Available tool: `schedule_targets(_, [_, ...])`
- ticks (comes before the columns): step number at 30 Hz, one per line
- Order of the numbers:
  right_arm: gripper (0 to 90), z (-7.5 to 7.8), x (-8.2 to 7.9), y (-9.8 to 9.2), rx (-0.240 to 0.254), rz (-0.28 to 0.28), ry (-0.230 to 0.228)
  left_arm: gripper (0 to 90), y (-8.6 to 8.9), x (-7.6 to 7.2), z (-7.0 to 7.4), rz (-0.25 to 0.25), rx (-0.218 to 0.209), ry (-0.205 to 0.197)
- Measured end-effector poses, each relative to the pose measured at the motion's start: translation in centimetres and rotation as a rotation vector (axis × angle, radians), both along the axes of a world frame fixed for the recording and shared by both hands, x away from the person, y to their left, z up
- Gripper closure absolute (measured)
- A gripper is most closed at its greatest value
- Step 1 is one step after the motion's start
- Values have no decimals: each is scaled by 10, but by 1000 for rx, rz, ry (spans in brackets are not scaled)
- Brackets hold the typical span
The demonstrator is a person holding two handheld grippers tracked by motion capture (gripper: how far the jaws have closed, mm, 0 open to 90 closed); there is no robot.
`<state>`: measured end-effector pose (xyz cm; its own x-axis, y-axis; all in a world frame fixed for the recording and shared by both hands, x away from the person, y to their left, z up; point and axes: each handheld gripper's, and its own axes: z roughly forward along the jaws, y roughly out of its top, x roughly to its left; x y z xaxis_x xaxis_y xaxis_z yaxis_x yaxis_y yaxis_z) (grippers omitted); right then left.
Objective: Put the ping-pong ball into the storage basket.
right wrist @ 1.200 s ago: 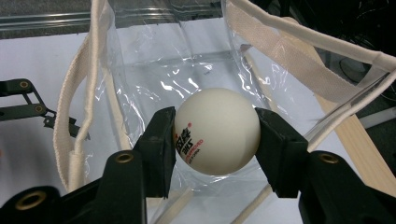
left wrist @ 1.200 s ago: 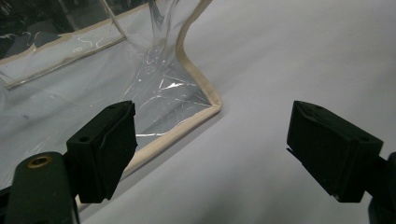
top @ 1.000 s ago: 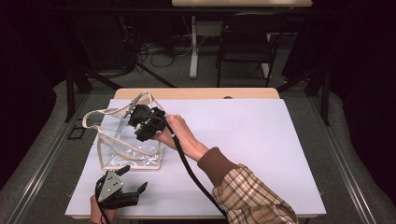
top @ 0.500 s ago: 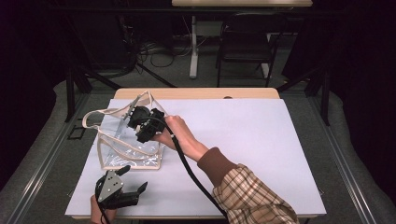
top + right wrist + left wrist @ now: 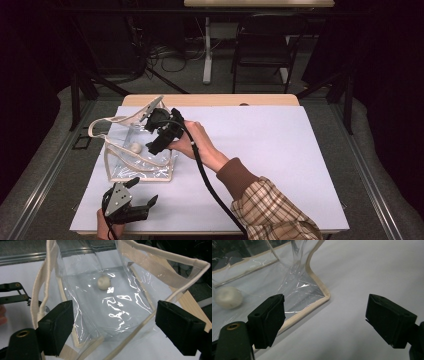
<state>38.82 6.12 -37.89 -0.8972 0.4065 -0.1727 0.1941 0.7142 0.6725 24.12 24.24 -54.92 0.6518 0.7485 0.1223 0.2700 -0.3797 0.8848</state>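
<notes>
Right gripper [image 5: 152, 135] at the clear bag's [image 5: 120, 165] mouth, fingers just spread, seemingly empty; left gripper [image 5: 142, 192] low, fingers apart.

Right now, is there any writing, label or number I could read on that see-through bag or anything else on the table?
None can be read: the clear bag, the white ball inside it, the table cover and both hand-held grippers carry no legible text.

Clear plastic tote bag with a small white ball inside

The clear plastic tote bag with cream fabric trim and straps [image 5: 140, 150] lies mouth-open on the table, its rim between the right gripper's fingers [image 5: 56, 326]. The small white ball [image 5: 103, 282] rests on its bottom, beyond those fingers.
</notes>
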Motion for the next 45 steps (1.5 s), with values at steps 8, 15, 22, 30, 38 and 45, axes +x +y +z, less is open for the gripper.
schedule_targets(8, [93, 5, 1, -27, 56, -9, 27, 162, -1, -1, 1, 0, 1, 6])
schedule_targets(15, [67, 4, 3, -49, 71, -35, 36, 162, -1, 0, 0, 3, 0, 8])
schedule_targets(22, [62, 1, 6, -65, 81, -56, 35, 162, -1, 0, 0, 2, 2, 7])
schedule_targets(30, [55, -8, 2, -76, 61, -64, 37, 162, -1, -2, 0, 3, 6, 5])
schedule_targets(38, [51, -12, -2, -90, 55, -84, 33, 162, 1, -2, 0, 2, 2, 5])
schedule_targets(45, [51, -13, -5, -105, 74, -99, 25, 162, 1, -3, 0, 4, 3, 5])
